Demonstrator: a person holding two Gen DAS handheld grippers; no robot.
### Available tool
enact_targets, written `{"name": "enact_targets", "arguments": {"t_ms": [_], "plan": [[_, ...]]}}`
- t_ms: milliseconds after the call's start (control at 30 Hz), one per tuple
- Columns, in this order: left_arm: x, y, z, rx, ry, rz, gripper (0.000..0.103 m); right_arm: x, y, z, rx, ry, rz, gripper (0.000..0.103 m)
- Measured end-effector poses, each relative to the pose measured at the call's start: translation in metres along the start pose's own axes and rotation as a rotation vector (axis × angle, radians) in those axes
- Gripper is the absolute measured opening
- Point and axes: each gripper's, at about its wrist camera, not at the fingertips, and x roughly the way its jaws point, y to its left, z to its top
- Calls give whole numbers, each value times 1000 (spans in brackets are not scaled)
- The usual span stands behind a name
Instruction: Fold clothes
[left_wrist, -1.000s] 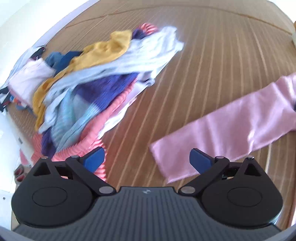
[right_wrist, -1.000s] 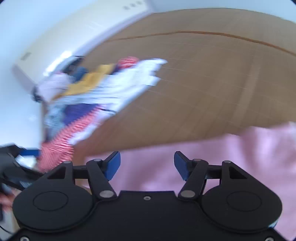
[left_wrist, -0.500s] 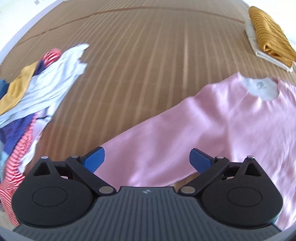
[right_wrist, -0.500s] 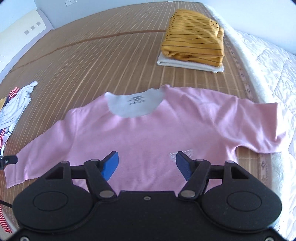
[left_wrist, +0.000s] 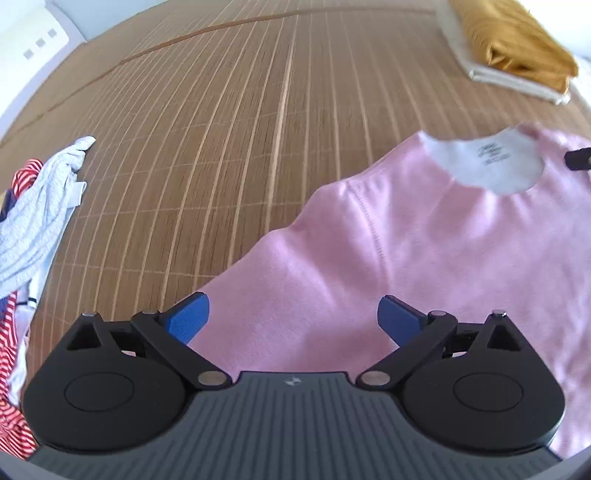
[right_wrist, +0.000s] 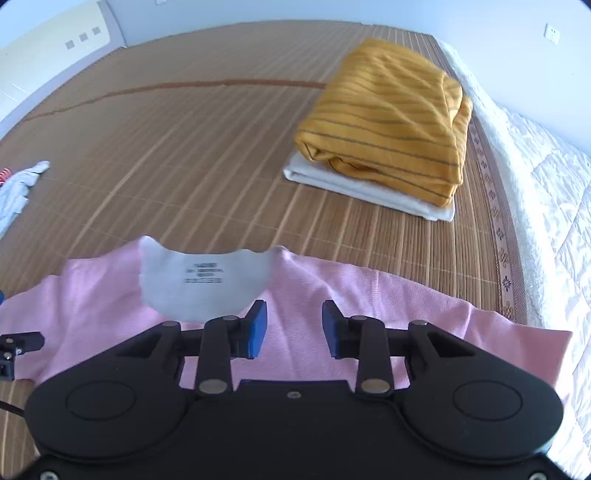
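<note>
Since half a second ago you have been bringing both grippers closer over the pink shirt (right_wrist: 424, 314), so its grey-lined neckline (right_wrist: 207, 284) is now sitting just ahead of your right gripper (right_wrist: 293, 328) rather than well beyond it, and in the left wrist view the pile of unfolded clothes (left_wrist: 33, 229) is sliding further toward the left edge. You are holding the right gripper over the shirt's right shoulder, its blue fingers (right_wrist: 256, 328) standing apart with only pink cloth showing in the gap, gripping nothing. You are holding your left gripper (left_wrist: 293, 319) over the other shoulder and sleeve, its fingers (left_wrist: 186, 319) spread wide and also gripping nothing. The shirt is lying flat, neckline away from you, on the bamboo mat (right_wrist: 184, 129). Beyond it, well apart, a folded mustard striped garment (right_wrist: 391, 118) is resting on a folded white cloth (right_wrist: 369, 192). A white quilt (right_wrist: 546, 206) is running along the mat's right edge. The tip of the left gripper is peeking in at the left of the right wrist view.
</note>
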Motion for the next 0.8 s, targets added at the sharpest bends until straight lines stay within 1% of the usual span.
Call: {"name": "enact_targets", "arguments": {"t_ms": [67,100,200,367,533,667,733,800], "plan": [[11,-2,-2,26,-2,19,101,12,-9,-3,31,14,9,35],[14,-3,-2,36,-16,24,101,17,-13,-5,41,21,16,35],[20,-4,2,66,-55,38,102,21,-16,-9,17,4,11,35],[35,-2,26,52,-72,34,103,28,-22,-4,8,-25,-14,35],[52,-8,52,87,-135,74,103,34,-35,0,75,-59,-15,35],[61,-14,67,119,-173,91,103,37,-37,4,62,-69,-31,35],[65,-13,74,131,-191,87,103,39,-39,6,56,-76,-44,35],[70,-11,81,138,-203,66,103,41,-42,9,56,-81,-64,35]]}}
